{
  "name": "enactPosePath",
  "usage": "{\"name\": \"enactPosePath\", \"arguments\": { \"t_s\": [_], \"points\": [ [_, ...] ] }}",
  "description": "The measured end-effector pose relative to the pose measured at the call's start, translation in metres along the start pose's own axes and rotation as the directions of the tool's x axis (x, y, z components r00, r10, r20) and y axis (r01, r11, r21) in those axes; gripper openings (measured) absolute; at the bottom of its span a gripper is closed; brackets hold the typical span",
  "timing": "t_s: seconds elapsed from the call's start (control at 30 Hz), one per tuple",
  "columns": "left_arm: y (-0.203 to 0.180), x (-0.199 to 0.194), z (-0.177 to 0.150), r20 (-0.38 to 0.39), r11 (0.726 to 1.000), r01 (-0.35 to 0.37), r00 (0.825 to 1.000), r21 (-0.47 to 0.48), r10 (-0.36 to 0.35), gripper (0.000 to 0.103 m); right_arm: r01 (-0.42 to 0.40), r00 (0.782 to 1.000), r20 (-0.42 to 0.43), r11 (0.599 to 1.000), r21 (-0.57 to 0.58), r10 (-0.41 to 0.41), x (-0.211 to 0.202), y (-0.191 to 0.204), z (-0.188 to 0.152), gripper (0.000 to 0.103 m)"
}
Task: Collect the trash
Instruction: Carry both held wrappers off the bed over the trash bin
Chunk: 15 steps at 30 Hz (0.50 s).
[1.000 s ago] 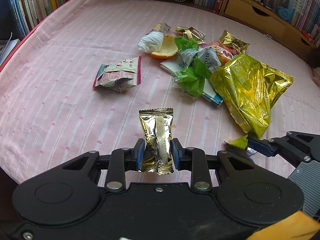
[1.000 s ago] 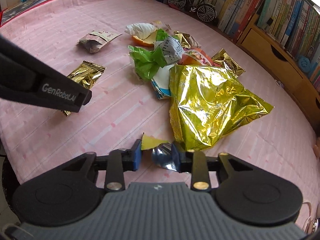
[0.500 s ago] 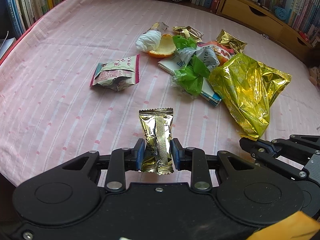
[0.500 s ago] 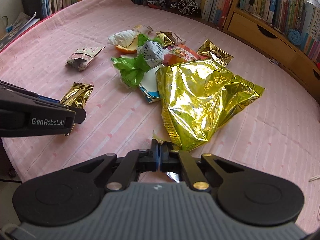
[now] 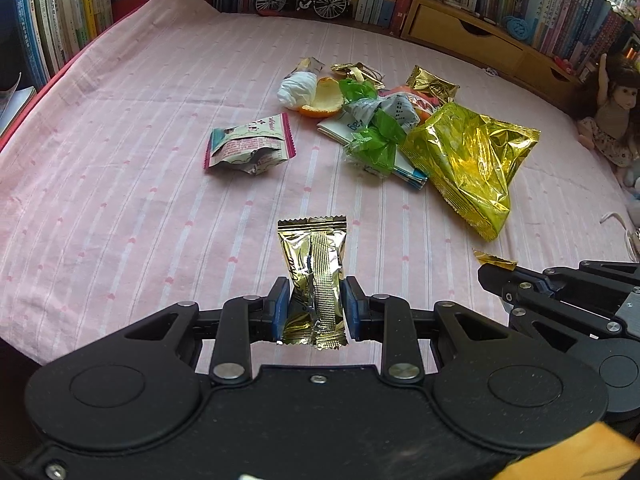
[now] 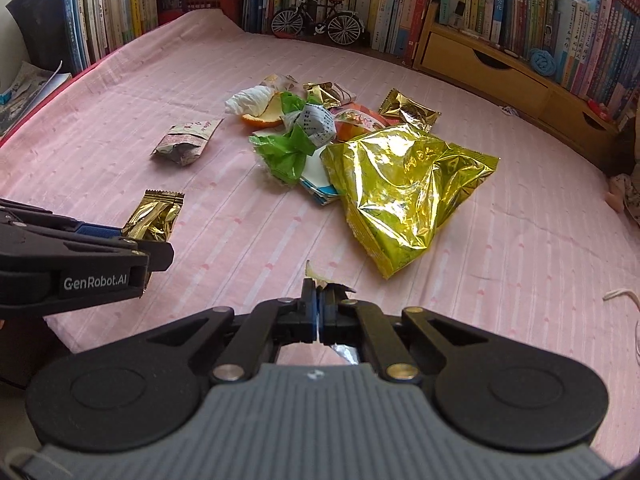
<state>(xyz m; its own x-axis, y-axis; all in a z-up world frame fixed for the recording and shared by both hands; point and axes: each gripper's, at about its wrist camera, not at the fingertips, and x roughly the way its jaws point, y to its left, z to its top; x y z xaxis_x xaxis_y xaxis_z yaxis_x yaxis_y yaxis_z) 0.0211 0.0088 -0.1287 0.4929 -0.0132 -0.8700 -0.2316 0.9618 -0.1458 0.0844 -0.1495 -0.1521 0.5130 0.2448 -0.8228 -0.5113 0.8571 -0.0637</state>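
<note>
- The left gripper (image 5: 314, 304) is clamped on a small gold foil snack packet (image 5: 313, 268), which stands upright between its blue pads, lifted off the pink striped bedsheet (image 5: 120, 200).
- The right gripper (image 6: 320, 308) has its jaws pressed together on a torn scrap of yellow foil (image 6: 314, 274); the scrap pokes up from the tips, and a silvery bit shows below the jaws.
- In the left wrist view that scrap (image 5: 494, 259) sits at the tip of the right gripper (image 5: 490, 278) at the right edge of the frame.
- The large yellow-gold foil bag (image 6: 400, 192) lies crumpled and flat on the sheet right of centre, its mouth side toward the lower part of the frame; whether anything is inside it cannot be told.
- Touching its upper left edge is the rest of the trash pile: green plastic wrap (image 6: 286, 152), a printed paper wad (image 6: 316, 122), an orange peel (image 6: 266, 114) cupping upward with a white tissue wad (image 6: 250, 100) against it, and two small gold wrappers (image 6: 408, 110) behind.
- A pink-and-white opened packet (image 5: 250, 146) lies alone, left of the pile, its torn end gaping toward the lower frame.
- Along the upper frame stand bookshelves (image 6: 480, 0), a model bicycle (image 6: 318, 20) and wooden drawers (image 6: 480, 68).
</note>
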Motion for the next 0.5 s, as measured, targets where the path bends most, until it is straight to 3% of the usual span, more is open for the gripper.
{"name": "enactPosePath", "arguments": {
  "t_s": [0.27, 0.5],
  "points": [
    [0.044, -0.055, -0.044, 0.021, 0.997, 0.029, 0.999, 0.069, -0.031, 0.027, 0.016, 1.0, -0.005, 0.994, 0.109, -0.016, -0.046, 0.048, -0.031, 0.004],
    [0.098, -0.082, -0.097, -0.01, 0.996, 0.031, 1.0, 0.082, -0.03, 0.027, -0.012, 0.999, -0.036, 0.986, 0.163, 0.019, -0.073, 0.103, -0.071, 0.004]
  ]
}}
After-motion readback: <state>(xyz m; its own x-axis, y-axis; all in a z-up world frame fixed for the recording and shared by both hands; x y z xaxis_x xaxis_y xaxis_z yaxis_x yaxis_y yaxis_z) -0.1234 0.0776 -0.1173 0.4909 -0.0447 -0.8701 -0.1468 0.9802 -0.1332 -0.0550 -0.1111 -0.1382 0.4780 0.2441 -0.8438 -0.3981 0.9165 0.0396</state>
